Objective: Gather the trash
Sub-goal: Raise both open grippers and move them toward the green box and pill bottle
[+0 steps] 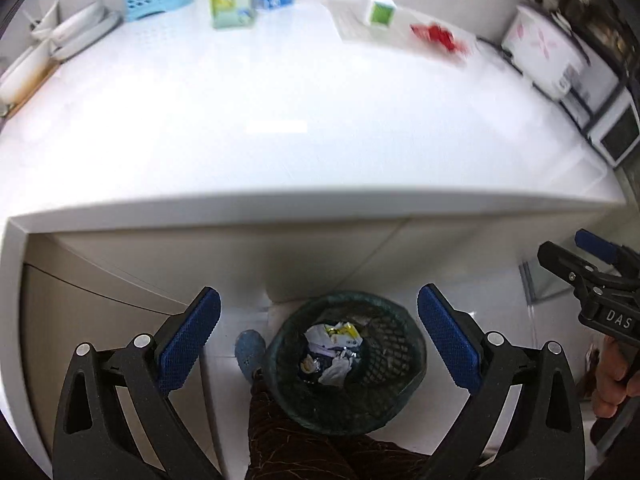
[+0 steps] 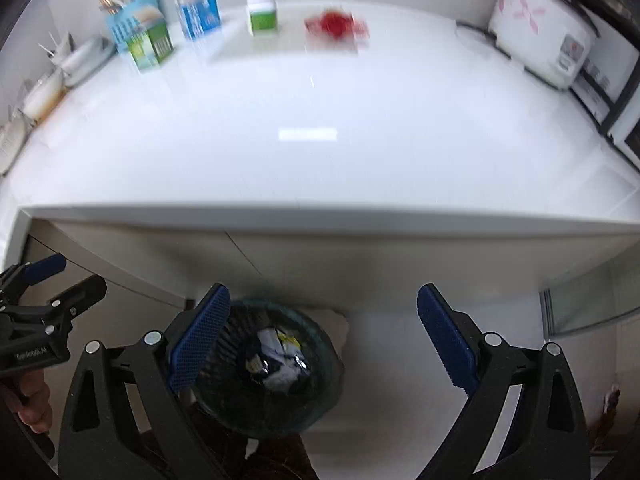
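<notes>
Below the front edge of the white bench (image 1: 280,92), on the floor, stands a dark mesh bin (image 1: 346,360) with crumpled paper and wrappers (image 1: 332,354) lying in its bottom. Both grippers hang over it, pointing steeply down. The left gripper (image 1: 319,338) has its blue fingers (image 1: 188,340) spread wide with nothing between them, and the bin shows straight through the gap. The right gripper (image 2: 323,338) is just as wide and just as empty, its left finger (image 2: 198,340) crossing the bin's rim in its own view. So the step in hand looks like the end of a drop: one load is in the bin and neither hand carries anything. What is left to collect seems to be the red crumpled thing (image 2: 335,26) at the far side of the bench, near the white bottle with a green label (image 2: 262,12); it is blurred, so it may be a wrapper or a plastic bag, I cannot say which. The green carton (image 2: 151,42) and blue carton (image 2: 199,10) stand upright and look like goods rather than rubbish. The next move calls for lifting a gripper clear of the bench edge, reaching across the bare surface to the red piece, coming down with fingers wide on either side of it, and closing gently, since something so light and crumpled could slip or skid away.
</notes>
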{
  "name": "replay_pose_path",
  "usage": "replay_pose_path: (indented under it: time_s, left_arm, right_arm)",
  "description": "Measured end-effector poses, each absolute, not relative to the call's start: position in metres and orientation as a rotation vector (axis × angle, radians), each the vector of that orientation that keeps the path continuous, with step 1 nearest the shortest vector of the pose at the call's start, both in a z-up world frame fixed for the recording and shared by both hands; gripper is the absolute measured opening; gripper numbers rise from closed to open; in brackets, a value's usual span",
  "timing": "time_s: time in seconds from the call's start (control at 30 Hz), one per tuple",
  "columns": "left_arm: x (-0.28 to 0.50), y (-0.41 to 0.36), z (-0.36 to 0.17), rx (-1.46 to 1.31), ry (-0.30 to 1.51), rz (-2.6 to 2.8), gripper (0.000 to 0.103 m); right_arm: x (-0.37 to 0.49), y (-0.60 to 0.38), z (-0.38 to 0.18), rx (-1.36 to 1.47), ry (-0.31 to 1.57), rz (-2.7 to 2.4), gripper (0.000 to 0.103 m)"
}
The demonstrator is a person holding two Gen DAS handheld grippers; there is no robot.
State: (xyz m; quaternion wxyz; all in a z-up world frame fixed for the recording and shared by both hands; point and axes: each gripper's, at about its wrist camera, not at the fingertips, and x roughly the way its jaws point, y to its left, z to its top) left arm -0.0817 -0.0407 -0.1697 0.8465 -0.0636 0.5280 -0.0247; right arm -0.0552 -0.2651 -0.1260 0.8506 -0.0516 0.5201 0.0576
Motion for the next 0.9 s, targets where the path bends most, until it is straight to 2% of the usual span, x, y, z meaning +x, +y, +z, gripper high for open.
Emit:
replay_pose_path:
  time_s: [0.43,0.9]
  left_arm:
    - [-0.054,-0.013,-0.074,-0.172,0.971,-0.008,0.097]
    - [0.004,0.008,-0.020,-0.170,0.891,0.033,0.097]
  right_arm:
    - [-0.017,-0.247,-0.040,-0.086,0.931,0.167,0.091]
    - [0.036,-0.221,0.008,-0.091,0.834,0.198,0.091]
